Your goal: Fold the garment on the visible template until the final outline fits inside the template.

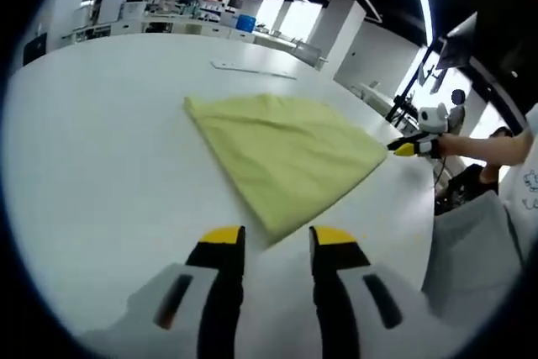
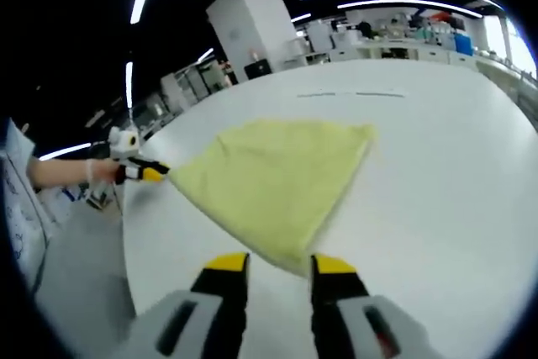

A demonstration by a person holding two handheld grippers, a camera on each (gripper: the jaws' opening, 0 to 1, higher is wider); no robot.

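A pale yellow-green cloth garment, folded into a flat shape close to a triangle, lay on the large white round table. In the left gripper view, the left gripper with its yellow-tipped black jaws was just in front of the near corner of the garment; its jaws stood apart with bare table between them, and they held nothing. At the far right corner of the garment, the other tool was visible, with a yellow tip at the edge of the cloth and a person's hand behind it. In the right gripper view, the same garment spread from the middle of the table toward the camera, and its near corner reached almost to the right gripper. The jaws of this gripper were also parted, and I could not see any cloth pinched between them. At the left corner of the garment the left gripper appeared small; whether it touched the cloth there, I could not tell. A thin line mark lay on the table beyond the garment.
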